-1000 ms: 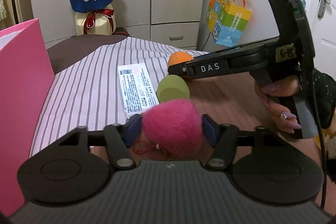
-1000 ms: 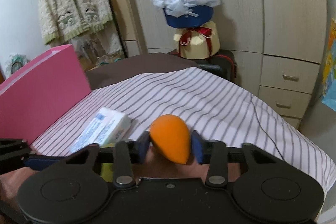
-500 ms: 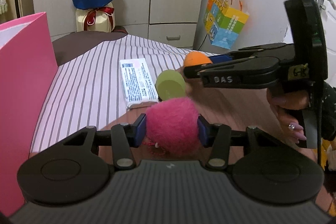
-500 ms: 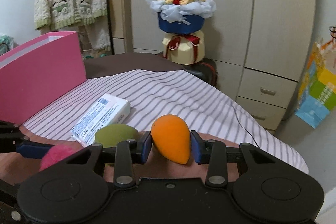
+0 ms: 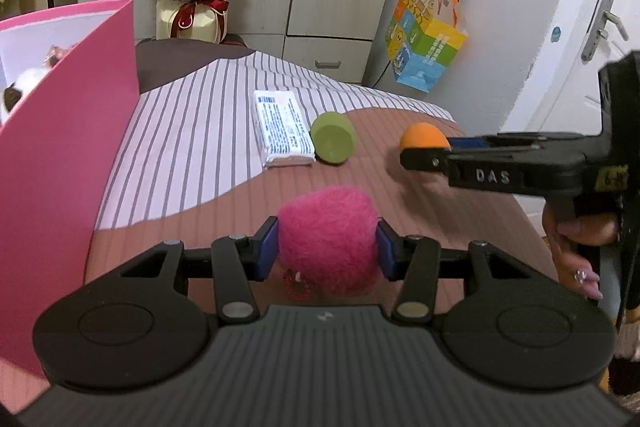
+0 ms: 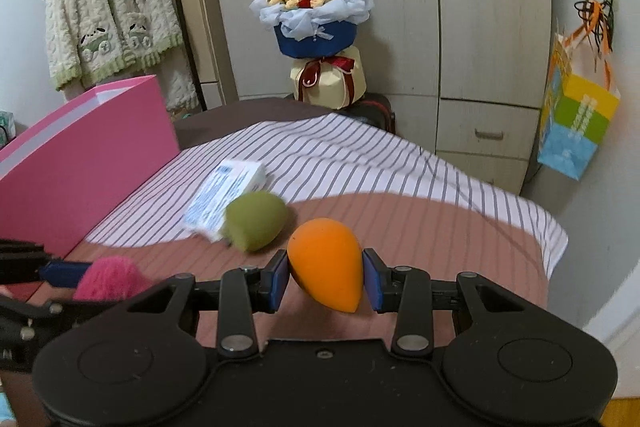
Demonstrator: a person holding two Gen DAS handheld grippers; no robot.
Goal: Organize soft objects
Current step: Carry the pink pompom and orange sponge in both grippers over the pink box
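Note:
My left gripper [image 5: 326, 247] is shut on a fuzzy pink ball [image 5: 328, 243] and holds it above the brown mat; the ball also shows in the right wrist view [image 6: 110, 277]. My right gripper [image 6: 325, 281] is shut on an orange egg-shaped sponge [image 6: 326, 265], seen from the side in the left wrist view [image 5: 424, 137]. A green egg-shaped sponge [image 5: 333, 143] lies on the bed beside a white tissue pack [image 5: 282, 129]; both also show in the right wrist view, the sponge [image 6: 256, 221] and the pack [image 6: 224, 193].
A tall pink box [image 5: 60, 147] stands open at the left, with something white inside. The striped sheet [image 5: 192, 139] covers the bed. A bouquet [image 6: 316, 15] and cabinets stand behind. A colourful paper bag [image 5: 424, 55] hangs on the right wall.
Both grippers have lifted and drawn back with their objects. The right gripper has moved off to the right of the green sponge and now sits lower and farther right in the left wrist view.

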